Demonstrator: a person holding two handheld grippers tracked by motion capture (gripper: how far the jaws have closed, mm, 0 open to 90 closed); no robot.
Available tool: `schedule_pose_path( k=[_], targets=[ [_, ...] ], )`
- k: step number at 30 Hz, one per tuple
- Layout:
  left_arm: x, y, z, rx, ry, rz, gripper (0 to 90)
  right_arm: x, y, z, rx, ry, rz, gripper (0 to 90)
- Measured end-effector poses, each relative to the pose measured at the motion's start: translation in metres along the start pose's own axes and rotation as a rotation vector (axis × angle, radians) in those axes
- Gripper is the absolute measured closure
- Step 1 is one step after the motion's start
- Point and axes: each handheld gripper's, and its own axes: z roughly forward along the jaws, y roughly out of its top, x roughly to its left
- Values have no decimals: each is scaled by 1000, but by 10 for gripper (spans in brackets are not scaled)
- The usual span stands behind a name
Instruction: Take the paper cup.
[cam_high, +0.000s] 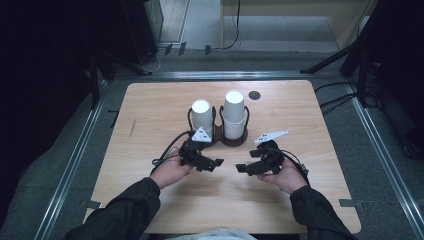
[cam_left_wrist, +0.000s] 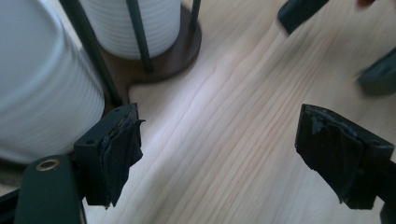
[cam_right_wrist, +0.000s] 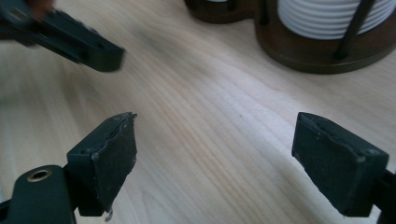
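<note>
white paper cup stacks (cam_high: 234, 114) sit upside down in a holder (cam_high: 234, 141) for easy lifting, while the left gripper (cam_high: 216, 163) and right gripper (cam_high: 242, 168) hover nearby with jaws wide apart, holding nothing.

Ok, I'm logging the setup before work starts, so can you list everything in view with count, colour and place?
Cup stacks: two, white, upside down in the holder; left stack, taller right stack.
Cup holder: one, dark brown double base with black upright rods, centre of table.
Table: one, light wood.
Round cap: one, dark, far edge of table, right of the cups.
Floor rails: grey metal, around the table.
Left tool: black, jaws open, nothing between them, in front of the holder.
Right tool: black, jaws open, empty, facing the left one.
Hands: left hand, right hand, dark sleeves.
</note>
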Motion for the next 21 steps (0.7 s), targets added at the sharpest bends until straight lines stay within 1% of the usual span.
schedule_pose_path(
  k=[1,2,4,5,6,8,10,11,13,15,16,17,18,19,20,21],
  targets=[
    [1,4,-1,-14,-13,2,147,1,2,0,5,-18,0,157],
    [1,6,-2,-26,-16,-3,136,1,4,-1,9,-26,-7,194],
    [0,6,-2,-37,-22,-22,132,1,8,-3,-9,-36,-16,259],
    [1,5,-2,-36,-26,-25,132,0,10,-5,-19,-33,-22,281],
    [3,3,-2,-26,-41,-19,132,-1,10,-6,-24,-33,-32,302],
    [3,1,-3,-8,-66,8,132,-3,10,-9,-30,-50,-59,361],
    [2,0,-3,4,-28,35,165,-6,7,-11,-38,-51,-49,378],
    [1,-1,-3,9,-14,41,171,-8,6,-12,-37,-52,-53,393],
    [2,-3,-3,10,-17,36,297,-11,4,-12,-29,-49,-58,394],
    [2,-5,-1,18,-21,24,315,-12,6,-10,-10,-45,-44,401],
    [2,-5,0,38,-22,29,336,-11,6,-10,-3,-43,-46,406],
    [2,-5,0,46,-27,23,381,-10,7,-9,2,-50,-66,407],
    [1,-5,0,60,-32,20,416,-8,7,-8,5,-55,-74,407],
    [1,-5,1,67,-41,14,433,-8,8,-8,7,-51,-72,407],
    [1,-5,2,72,-43,10,430,-7,8,-7,9,-46,-64,407],
    [1,-5,3,81,-39,11,435,-7,8,-7,8,-50,-68,408]
  ],
)
